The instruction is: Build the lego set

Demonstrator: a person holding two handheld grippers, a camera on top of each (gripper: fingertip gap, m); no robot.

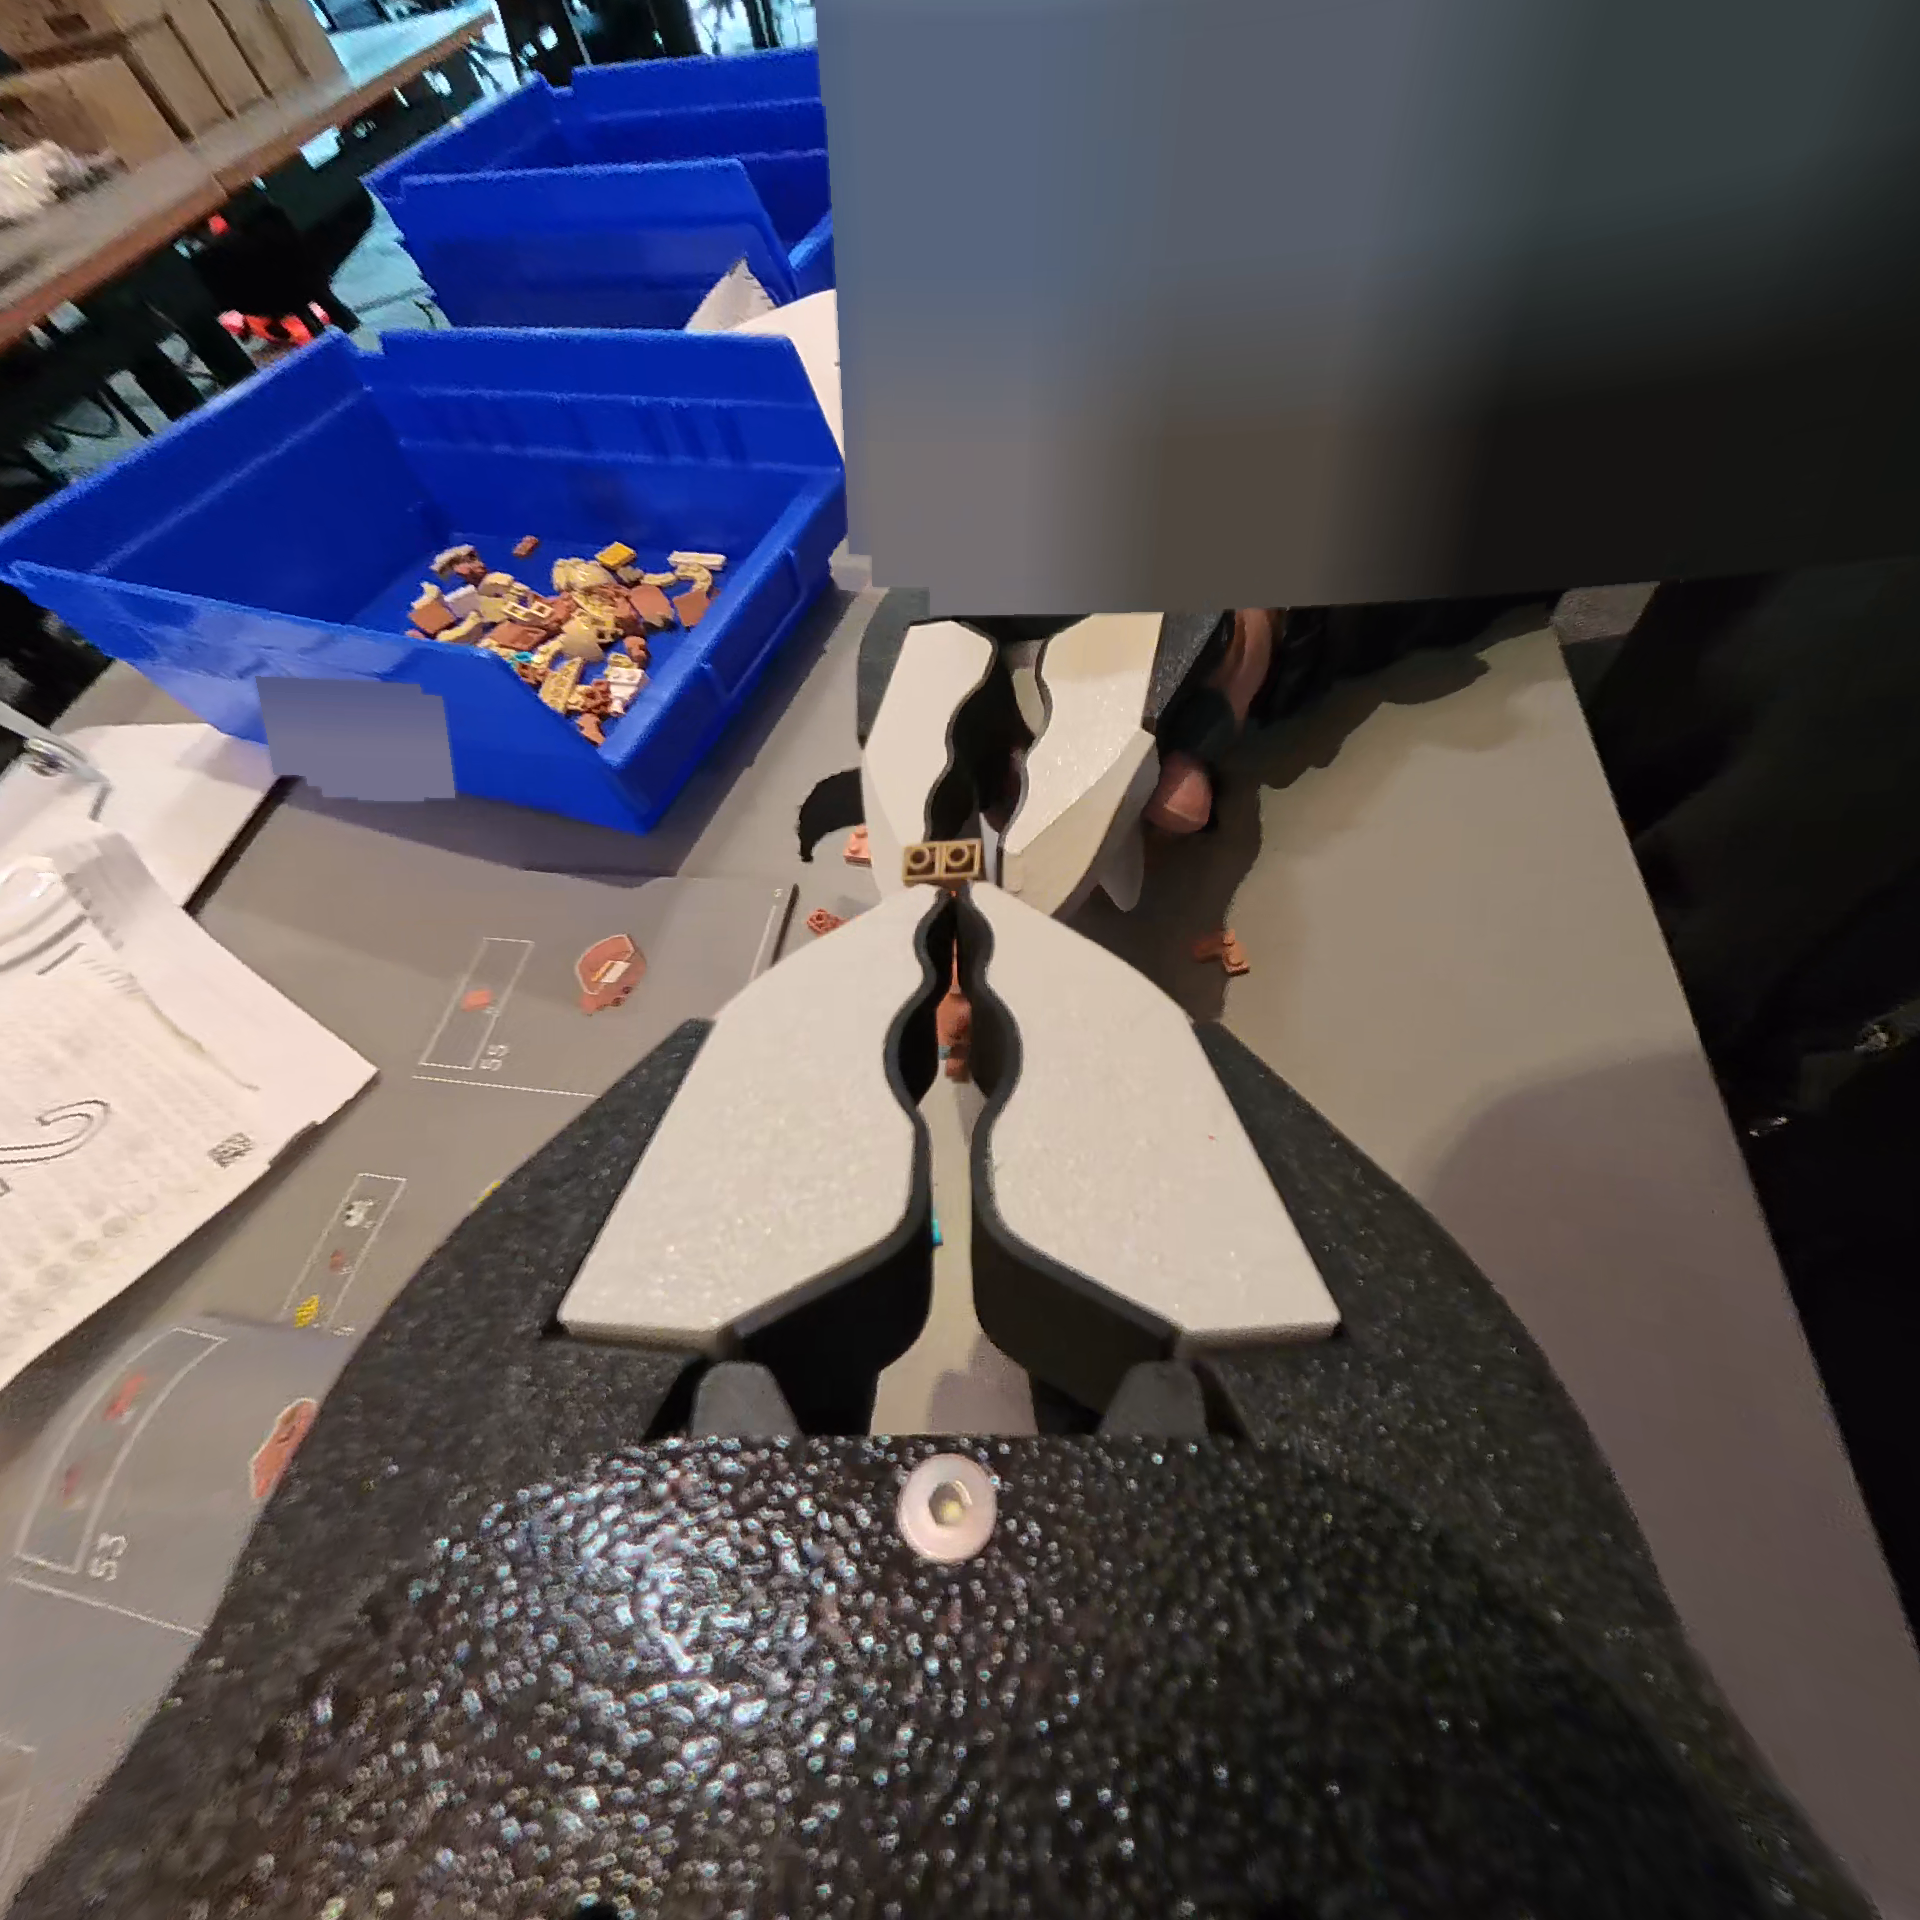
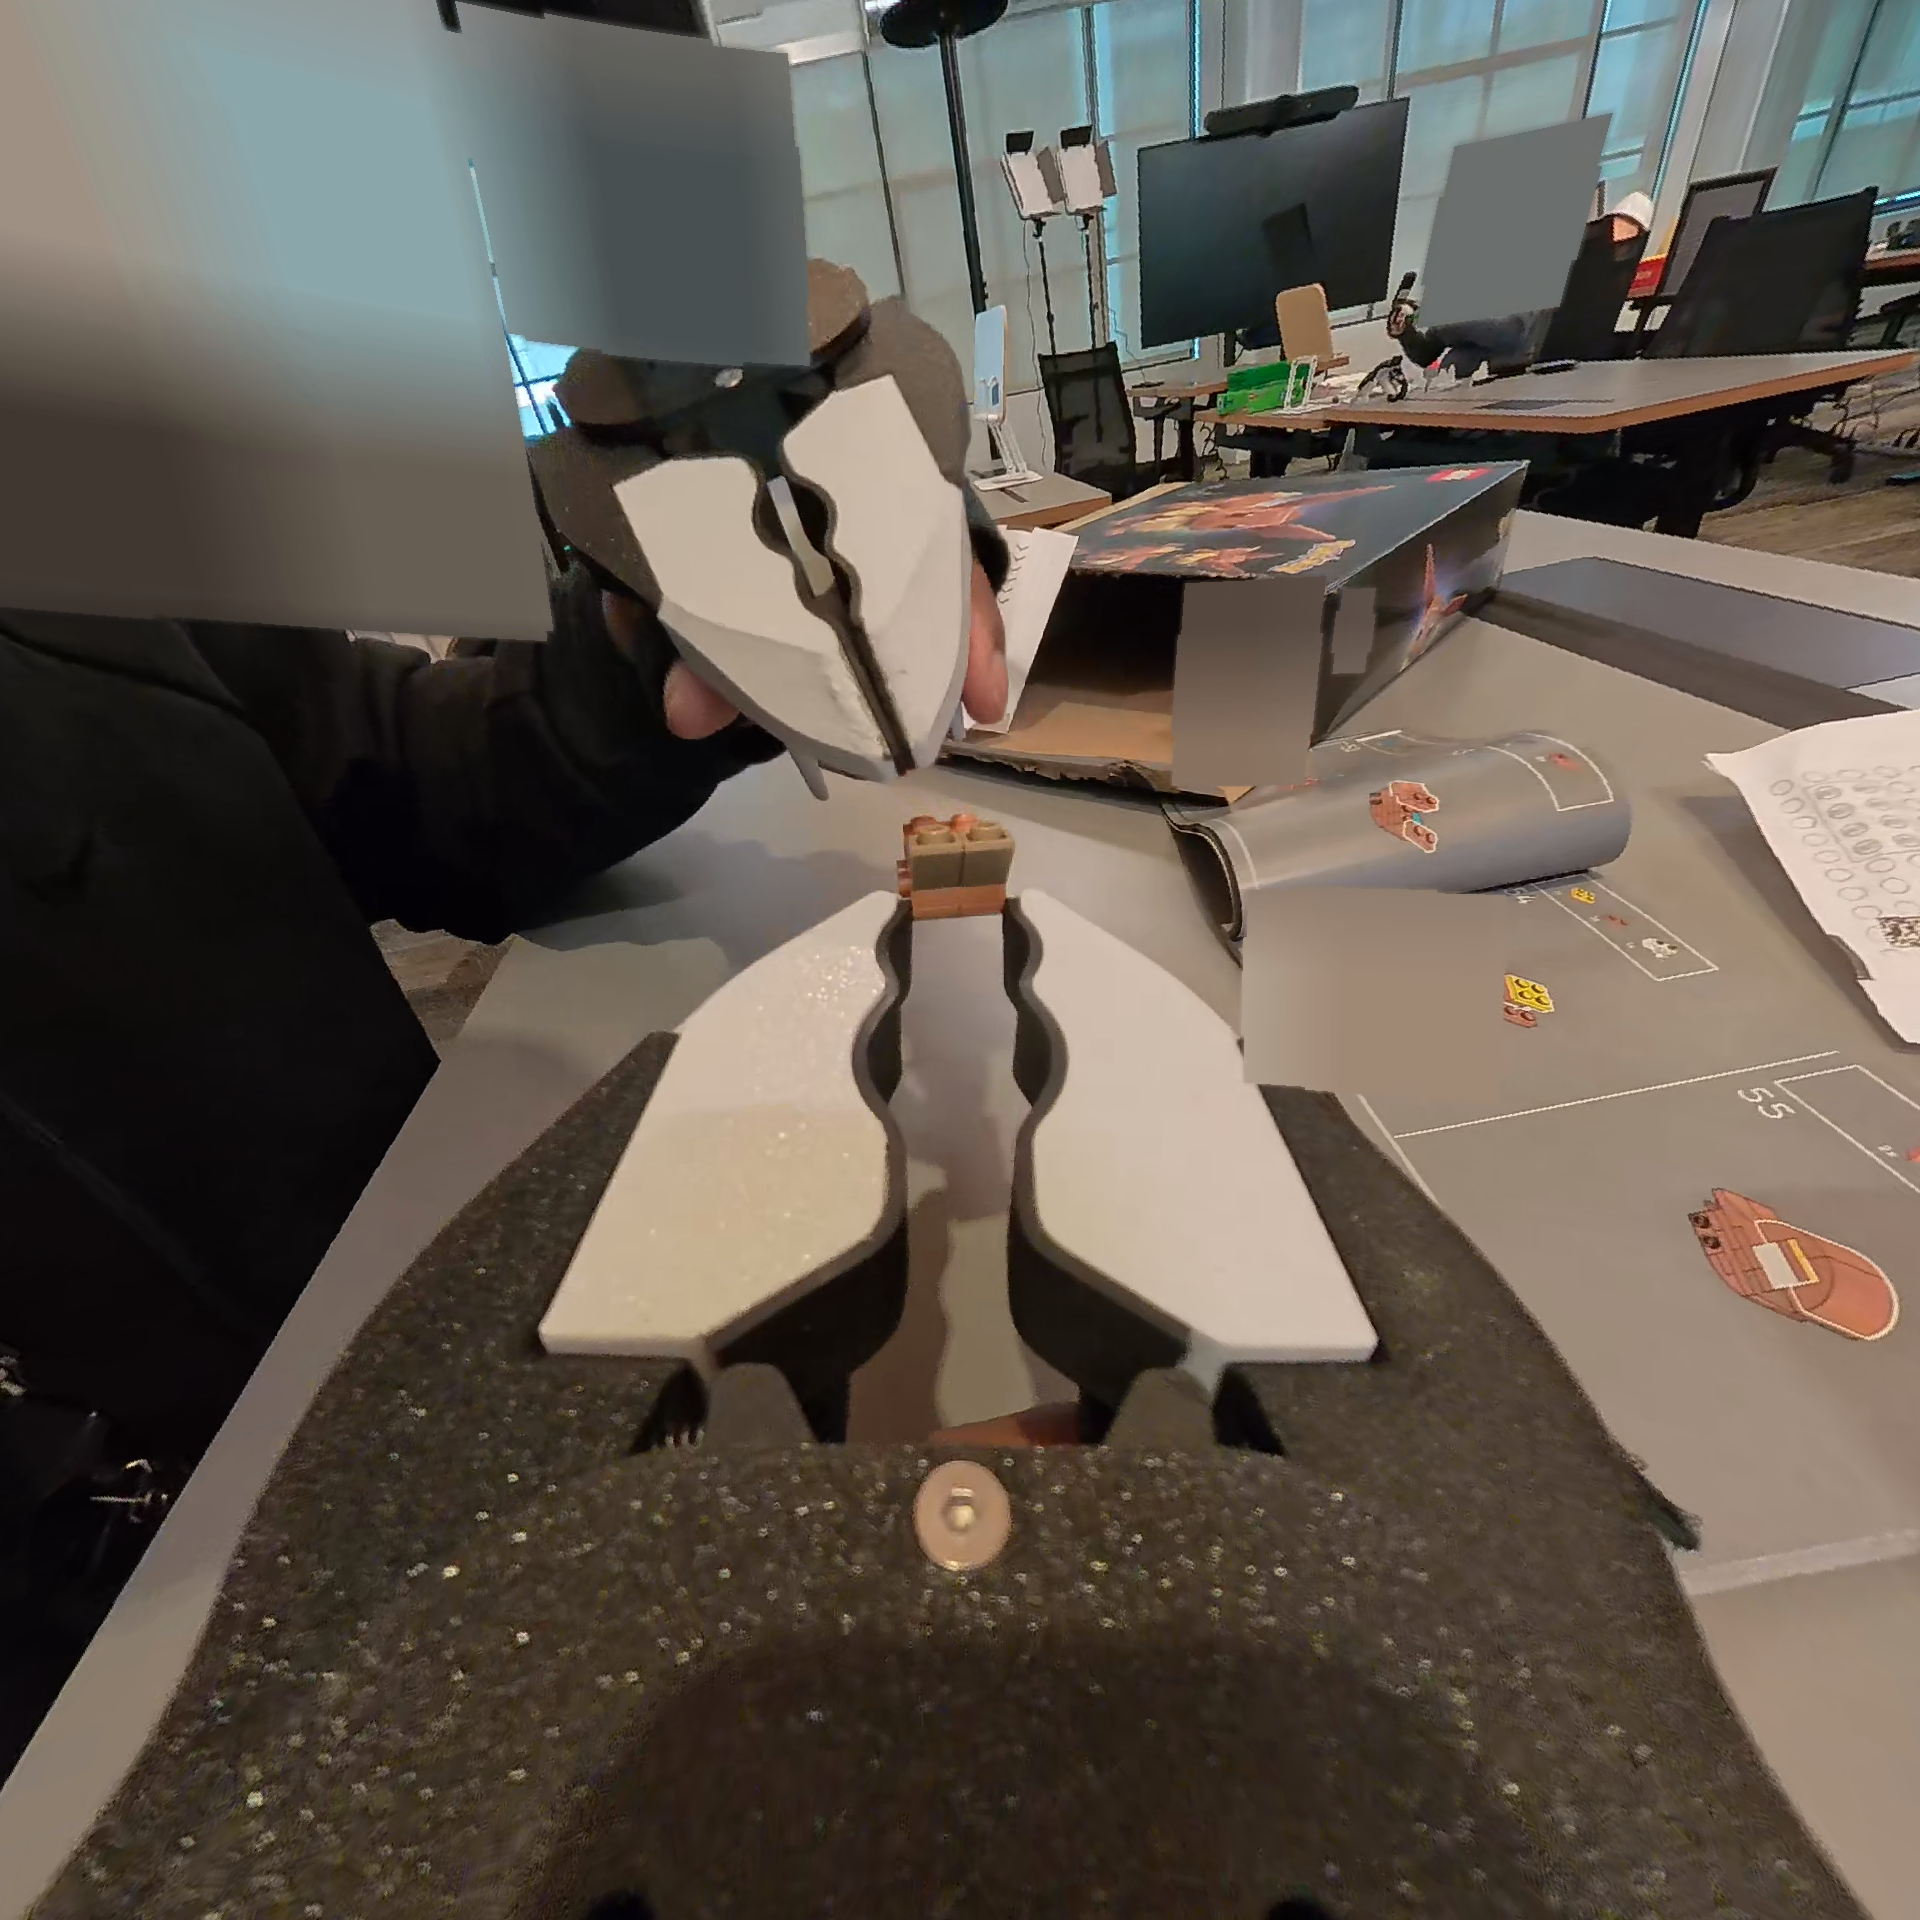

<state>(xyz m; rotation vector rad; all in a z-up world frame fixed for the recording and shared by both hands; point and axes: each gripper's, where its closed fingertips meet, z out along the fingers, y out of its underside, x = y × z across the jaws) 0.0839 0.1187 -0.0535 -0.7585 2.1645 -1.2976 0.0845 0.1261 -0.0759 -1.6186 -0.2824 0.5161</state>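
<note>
My right gripper [image 2: 958, 902] is shut on a small brick assembly [image 2: 961, 868]: a brown plate at the bottom with tan bricks on top, held above the grey table [image 2: 644, 997]. The pads press on the brown base. My left gripper [image 1: 951, 896] is shut, its tips just short of the assembly's tan studded top [image 1: 942, 862]. In the right wrist view the left gripper [image 2: 899, 767] hovers closed just above and behind the assembly, with nothing between its fingers. In the left wrist view the right gripper [image 1: 992, 842] faces mine from the far side, held by a gloved hand [image 1: 1184, 790].
A blue bin [image 1: 312, 623] with several tan and brown pieces stands at the left, more blue bins [image 1: 623, 208] behind it. Printed sheets [image 1: 125, 1039] and loose brown pieces [image 1: 1221, 951] lie on the table. An open cardboard box [image 2: 1299, 582] and a curled booklet [image 2: 1455, 821] lie to the right. Left and right tips are no more than a few centimetres apart.
</note>
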